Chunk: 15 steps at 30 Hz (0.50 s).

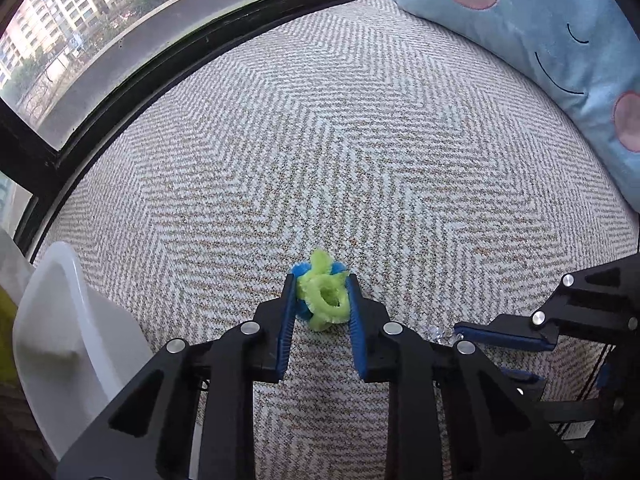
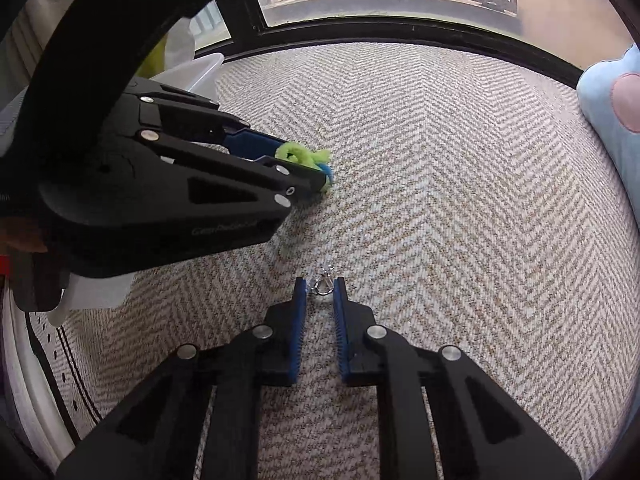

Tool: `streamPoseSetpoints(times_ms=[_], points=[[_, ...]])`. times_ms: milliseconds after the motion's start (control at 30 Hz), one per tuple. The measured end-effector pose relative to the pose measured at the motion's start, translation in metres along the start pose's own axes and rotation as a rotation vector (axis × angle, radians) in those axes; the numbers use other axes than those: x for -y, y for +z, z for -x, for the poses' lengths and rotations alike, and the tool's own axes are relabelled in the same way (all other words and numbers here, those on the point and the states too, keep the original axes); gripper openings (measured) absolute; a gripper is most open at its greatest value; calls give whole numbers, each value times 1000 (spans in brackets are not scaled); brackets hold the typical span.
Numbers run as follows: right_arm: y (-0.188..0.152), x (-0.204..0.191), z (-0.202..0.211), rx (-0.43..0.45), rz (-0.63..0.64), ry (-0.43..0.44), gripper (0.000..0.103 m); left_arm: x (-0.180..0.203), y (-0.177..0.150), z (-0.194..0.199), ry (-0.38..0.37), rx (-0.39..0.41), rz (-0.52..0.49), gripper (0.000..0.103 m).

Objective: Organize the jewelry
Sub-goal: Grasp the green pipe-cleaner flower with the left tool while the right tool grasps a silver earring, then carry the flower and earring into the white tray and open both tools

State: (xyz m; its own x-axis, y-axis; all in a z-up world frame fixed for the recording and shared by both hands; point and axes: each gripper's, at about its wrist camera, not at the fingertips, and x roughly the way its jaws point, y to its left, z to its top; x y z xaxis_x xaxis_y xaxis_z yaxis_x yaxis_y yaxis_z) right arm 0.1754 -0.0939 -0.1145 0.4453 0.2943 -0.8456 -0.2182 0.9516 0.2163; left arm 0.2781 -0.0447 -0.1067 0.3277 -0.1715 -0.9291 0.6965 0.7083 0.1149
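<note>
The left gripper [image 1: 322, 298] pinches a fuzzy green-and-blue ring [image 1: 323, 298] just above the herringbone mat [image 1: 360, 140]. The right gripper [image 2: 320, 286] has its jaws narrowed around a small silver trinket [image 2: 323, 283] on the mat; contact is hard to make out. Open mat runs ahead to the window frame [image 1: 160, 68]. A white bin [image 1: 68, 320] is cut off at left, a blue pillow [image 1: 540, 40] at right.
</note>
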Motion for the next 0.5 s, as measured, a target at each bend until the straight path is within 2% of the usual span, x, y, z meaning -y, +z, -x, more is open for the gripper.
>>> streamPoseSetpoints(times_ms=[167, 300, 500], points=[[1, 11, 11, 1, -4, 0, 15, 0, -3, 6, 6, 9, 34, 25], [1, 11, 27, 13, 12, -16, 15, 4, -10, 17, 7, 4, 16, 25], [-9, 18, 55, 15, 30, -36, 15, 8, -18, 55, -20, 45, 36, 25]])
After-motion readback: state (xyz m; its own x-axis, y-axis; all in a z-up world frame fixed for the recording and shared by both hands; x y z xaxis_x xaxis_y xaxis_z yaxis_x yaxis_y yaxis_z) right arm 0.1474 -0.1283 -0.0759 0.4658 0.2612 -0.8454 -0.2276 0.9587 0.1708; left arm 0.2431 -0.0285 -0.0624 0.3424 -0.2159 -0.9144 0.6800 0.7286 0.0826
